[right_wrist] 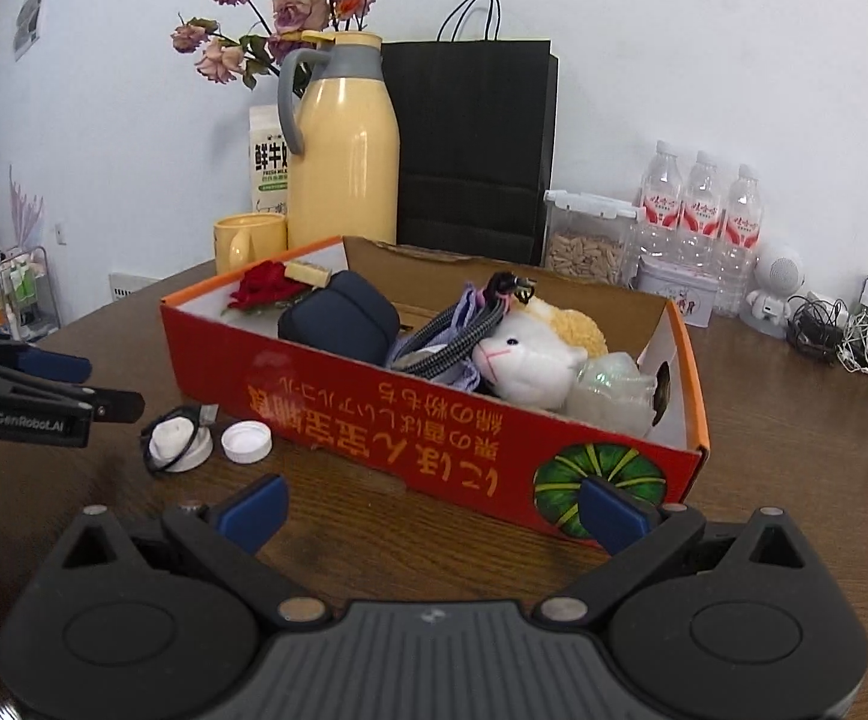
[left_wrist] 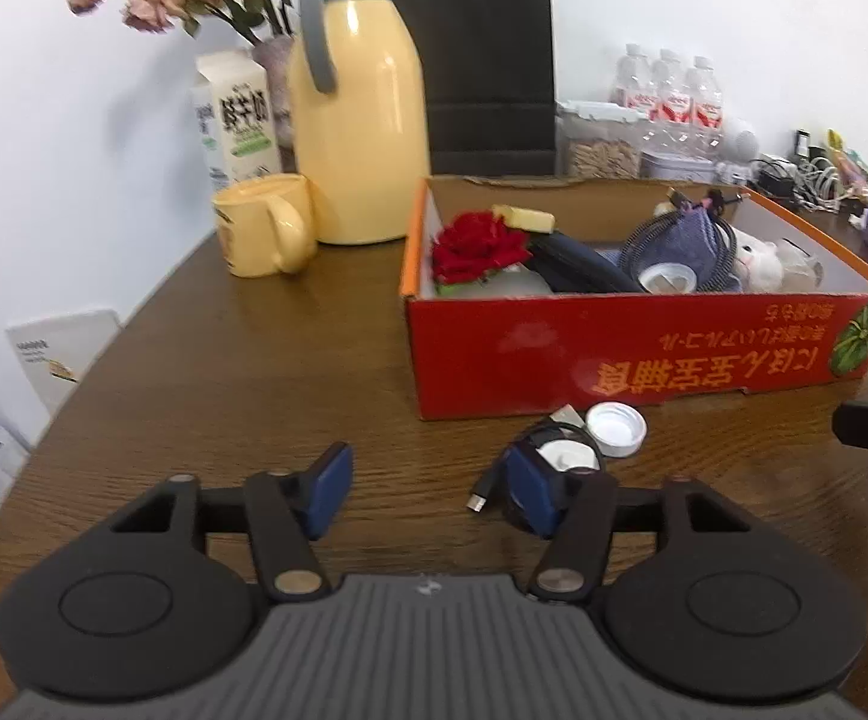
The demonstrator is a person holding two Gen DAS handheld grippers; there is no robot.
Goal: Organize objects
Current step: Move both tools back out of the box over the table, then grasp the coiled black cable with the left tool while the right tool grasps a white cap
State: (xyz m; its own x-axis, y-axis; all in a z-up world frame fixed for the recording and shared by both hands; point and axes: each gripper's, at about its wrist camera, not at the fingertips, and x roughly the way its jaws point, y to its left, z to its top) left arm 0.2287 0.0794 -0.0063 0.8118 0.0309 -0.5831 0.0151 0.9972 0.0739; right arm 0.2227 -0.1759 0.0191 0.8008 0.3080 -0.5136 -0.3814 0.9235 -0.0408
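Note:
A red cardboard box (left_wrist: pixel 614 348) (right_wrist: pixel 374 414) on the wooden table holds a red rose (left_wrist: pixel 476 246), a dark case (right_wrist: pixel 338 318), a braided cable (right_wrist: pixel 458 330) and a white plush toy (right_wrist: pixel 524 360). In front of the box lie a white round charger wrapped in black cable (left_wrist: pixel 566 456) (right_wrist: pixel 176 441) and a white bottle cap (left_wrist: pixel 614 429) (right_wrist: pixel 247 441). My left gripper (left_wrist: pixel 428 495) (right_wrist: pixel 98 396) is low over the table, open, nothing between its pads; its right finger stands just before the charger. My right gripper (right_wrist: pixel 434 513) is open wide near the box's front corner.
A yellow thermos (left_wrist: pixel 356 120), a yellow mug (left_wrist: pixel 260 228), a milk carton (left_wrist: pixel 236 114), a vase of flowers and a black paper bag (left_wrist: pixel 482 60) stand behind the box. Water bottles (right_wrist: pixel 698 210), a seed jar (right_wrist: pixel 584 246) and tangled cables (right_wrist: pixel 854 336) sit at the right.

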